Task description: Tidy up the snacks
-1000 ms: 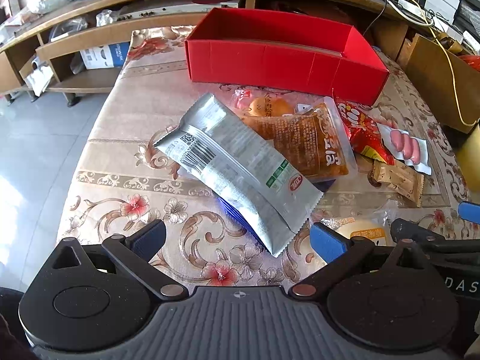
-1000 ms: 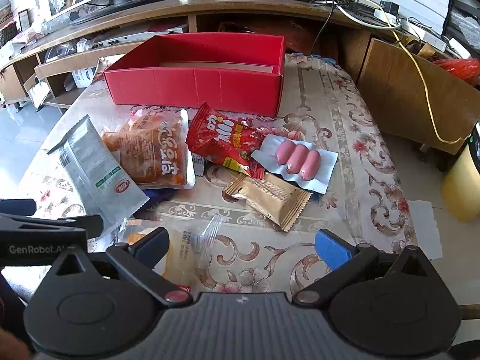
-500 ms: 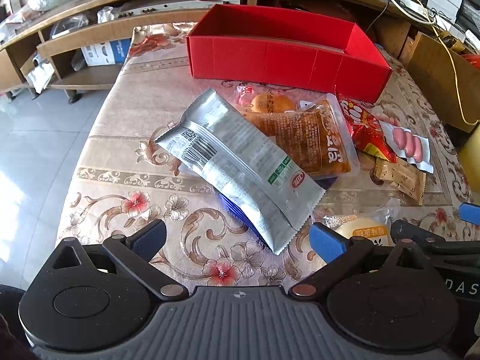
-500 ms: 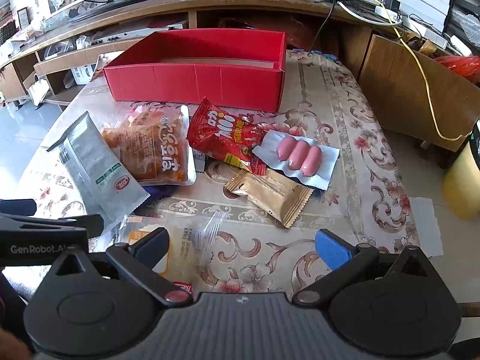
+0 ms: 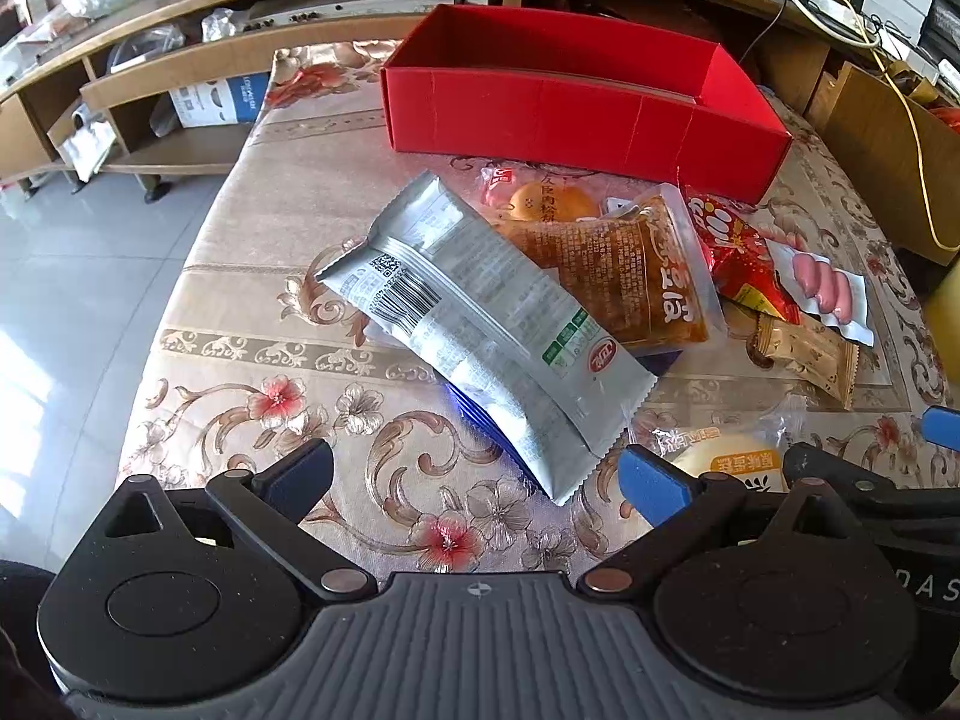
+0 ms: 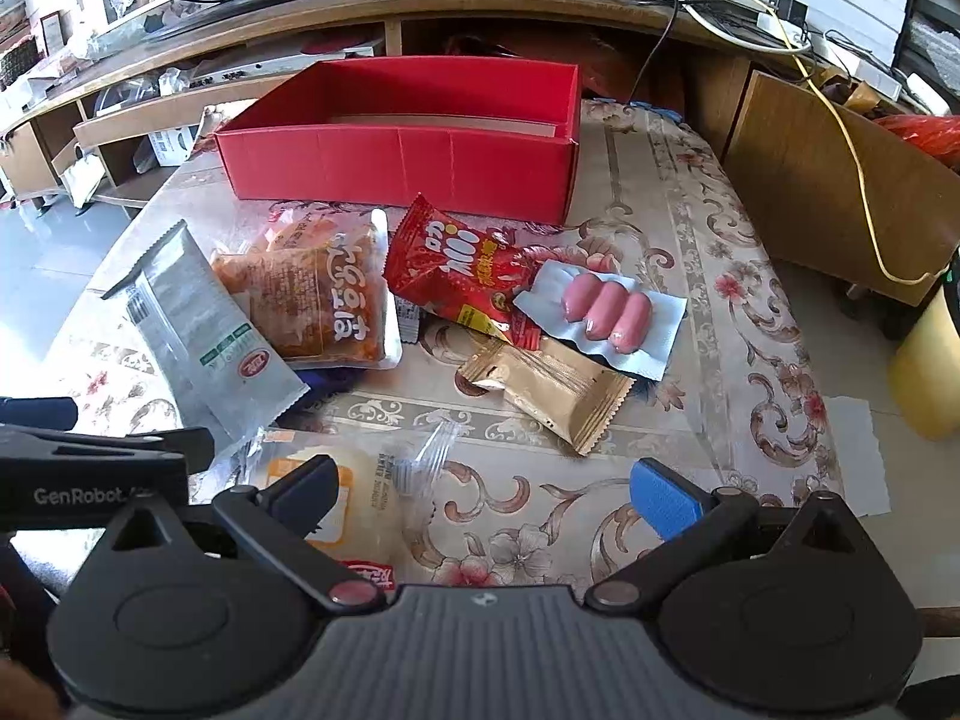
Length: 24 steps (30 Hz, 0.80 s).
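An empty red box (image 5: 576, 102) (image 6: 414, 144) stands at the far side of the table. In front of it lies a heap of snacks: a silver packet (image 5: 480, 330) (image 6: 204, 336), an orange-brown bag (image 5: 624, 276) (image 6: 324, 300), a red packet (image 5: 738, 252) (image 6: 462, 276), a sausage pack (image 5: 822, 288) (image 6: 606, 312), a gold wrapper (image 5: 804, 354) (image 6: 552, 384) and a clear-wrapped bun (image 5: 732, 456) (image 6: 360, 498). My left gripper (image 5: 474, 474) is open, just short of the silver packet. My right gripper (image 6: 480, 492) is open above the near table edge, with the bun by its left finger.
The flowered tablecloth (image 5: 252, 324) (image 6: 708, 276) covers the table, whose left edge drops to a tiled floor (image 5: 72, 276). Wooden shelving (image 5: 180, 90) with cables runs behind. A wooden cabinet (image 6: 828, 180) and a yellow container (image 6: 930, 372) stand to the right.
Both grippers have drawn back and up slightly, so the box and snacks sit a little lower in view. Nothing on the table has moved.
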Available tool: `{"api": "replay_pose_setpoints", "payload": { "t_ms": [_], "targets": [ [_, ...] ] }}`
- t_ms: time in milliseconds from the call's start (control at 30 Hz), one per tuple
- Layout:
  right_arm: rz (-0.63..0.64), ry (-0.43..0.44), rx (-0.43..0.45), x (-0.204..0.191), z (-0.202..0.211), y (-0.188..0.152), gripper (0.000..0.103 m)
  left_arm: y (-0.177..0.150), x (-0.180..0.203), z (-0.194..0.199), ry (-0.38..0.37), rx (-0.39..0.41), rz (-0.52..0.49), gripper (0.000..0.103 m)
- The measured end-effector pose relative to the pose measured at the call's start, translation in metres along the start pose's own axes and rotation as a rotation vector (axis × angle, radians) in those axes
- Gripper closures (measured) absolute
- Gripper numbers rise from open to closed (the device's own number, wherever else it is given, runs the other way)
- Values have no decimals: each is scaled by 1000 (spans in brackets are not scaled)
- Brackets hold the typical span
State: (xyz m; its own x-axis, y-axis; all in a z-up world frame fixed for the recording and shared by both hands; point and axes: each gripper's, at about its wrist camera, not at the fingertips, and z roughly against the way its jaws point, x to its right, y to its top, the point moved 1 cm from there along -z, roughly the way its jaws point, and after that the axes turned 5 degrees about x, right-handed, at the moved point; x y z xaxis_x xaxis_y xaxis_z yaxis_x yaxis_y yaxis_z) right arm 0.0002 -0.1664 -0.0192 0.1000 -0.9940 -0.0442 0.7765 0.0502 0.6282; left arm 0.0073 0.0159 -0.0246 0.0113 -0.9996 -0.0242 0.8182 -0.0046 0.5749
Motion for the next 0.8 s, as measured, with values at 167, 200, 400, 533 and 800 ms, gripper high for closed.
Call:
{"api": "replay_pose_setpoints", "payload": {
  "t_ms": [167, 200, 400, 533, 800],
  "targets": [
    [2, 7, 5, 1, 3, 0, 0, 0, 3, 4, 7, 10, -6, 1],
    [2, 9, 7, 1, 4, 0, 0, 0, 3, 4, 7, 13, -7, 1],
    [-16, 38, -3, 5, 7, -1, 0, 1, -1, 9, 4, 14, 21, 0],
    [-11, 44, -4, 3, 7, -1, 0, 1, -9, 9, 19, 12, 47, 0],
    [21, 52, -31, -11, 1, -2, 0, 5, -25, 11, -15, 15, 125, 0]
  ]
}}
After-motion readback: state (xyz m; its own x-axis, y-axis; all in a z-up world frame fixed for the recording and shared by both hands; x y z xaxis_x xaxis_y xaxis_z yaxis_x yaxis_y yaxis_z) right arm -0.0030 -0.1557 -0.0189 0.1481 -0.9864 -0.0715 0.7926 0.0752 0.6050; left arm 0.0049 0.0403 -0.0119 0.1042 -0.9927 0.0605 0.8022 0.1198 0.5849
